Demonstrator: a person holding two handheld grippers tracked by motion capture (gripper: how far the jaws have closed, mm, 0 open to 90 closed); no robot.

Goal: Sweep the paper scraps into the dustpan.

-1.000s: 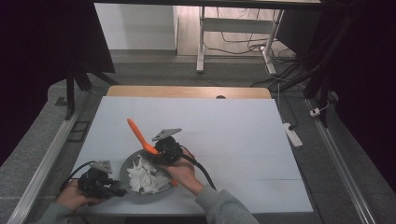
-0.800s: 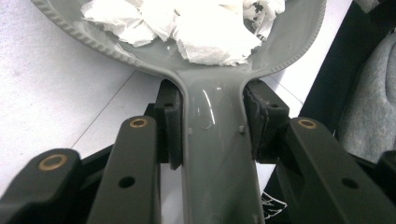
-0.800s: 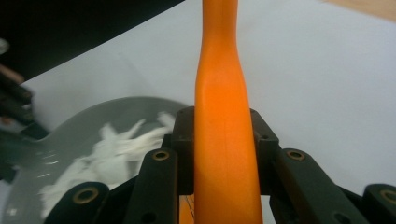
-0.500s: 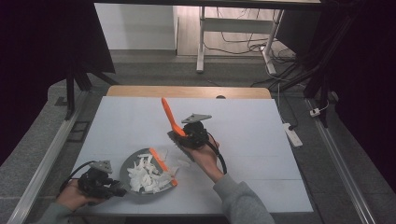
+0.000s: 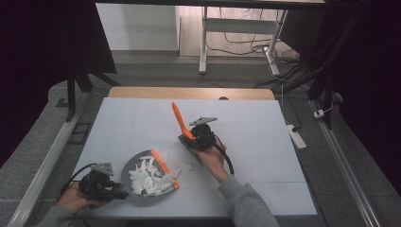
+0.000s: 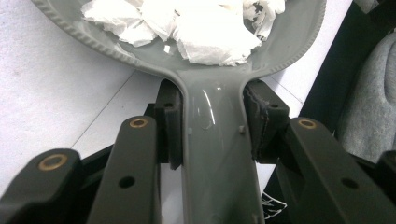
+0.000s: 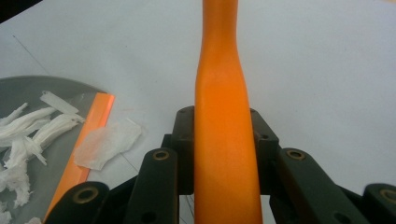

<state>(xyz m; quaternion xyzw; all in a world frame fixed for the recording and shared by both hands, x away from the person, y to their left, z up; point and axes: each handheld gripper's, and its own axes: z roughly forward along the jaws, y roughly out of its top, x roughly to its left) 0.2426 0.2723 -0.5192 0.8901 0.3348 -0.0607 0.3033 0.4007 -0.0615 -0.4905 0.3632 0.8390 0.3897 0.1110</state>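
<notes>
**Both claws clamped: one on the dustpan, one on the brush**

Claws first, seen from the high view: my left gripper (image 5: 109, 188) sits at the near left corner of the white table (image 5: 265, 142), closed on the handle of the grey dustpan (image 5: 130, 174), which lies flat on the tabletop. White paper scraps (image 5: 147, 176) are heaped in the pan, and its orange lip (image 5: 163, 166) faces the middle of the table. A few loose scraps (image 5: 186, 166) lie on the table just beyond that lip. My right gripper (image 5: 191, 137) is near the table's middle, well apart from the pan, gripping an orange brush handle (image 5: 178, 118) that slants up and away from me.

Left gripper view: my two black jaws press against both sides of the dustpan handle (image 6: 217, 154), pads touching the grey plastic. Ahead, the pan widens out, and the paper scraps (image 6: 205, 32) are piled inside its ribbed rim (image 6: 93, 39).

Right gripper view: my jaws are shut on the orange brush handle (image 7: 224, 135), which runs straight up between the pads. To the left lies the dustpan (image 7: 42, 93) with its orange lip (image 7: 91, 126), and one loose scrap (image 7: 107, 142) rests on the table touching that lip
</notes>
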